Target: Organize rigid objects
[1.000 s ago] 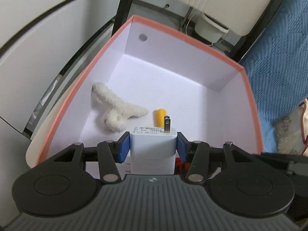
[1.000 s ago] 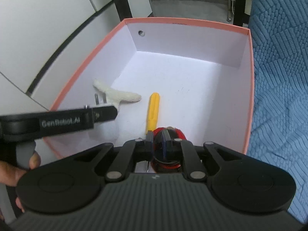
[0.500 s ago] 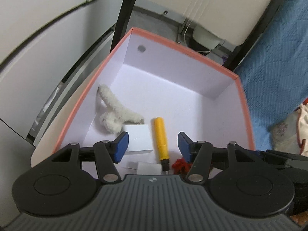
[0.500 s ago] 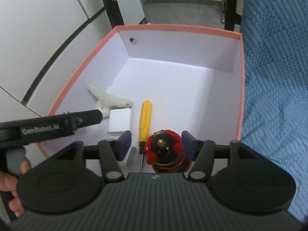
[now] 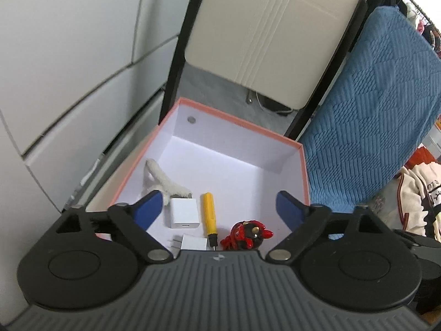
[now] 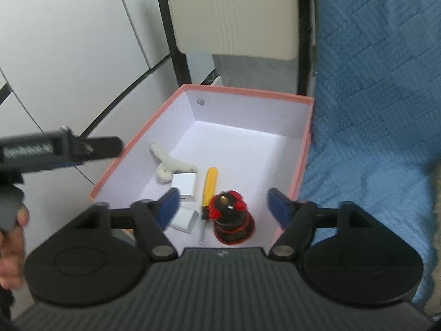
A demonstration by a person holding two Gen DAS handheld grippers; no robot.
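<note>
Left tongs [image 5: 217, 207] apart, empty, above pink box [image 5: 237, 118]. Right tongs [image 6: 223, 202] apart, empty too. Inside box: white charger [image 5: 184, 213] beside yellow screwdriver [image 5: 209, 215], red figurine [image 6: 231, 216] right of screwdriver. Drop-off step looks finished; next call: fetch another rigid item.

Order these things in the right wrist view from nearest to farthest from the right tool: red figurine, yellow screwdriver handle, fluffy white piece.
1. Red figurine, standing between the open right tool fingers.
2. Yellow screwdriver handle, just left, farther in.
3. Fluffy white piece, far left of the box.
</note>
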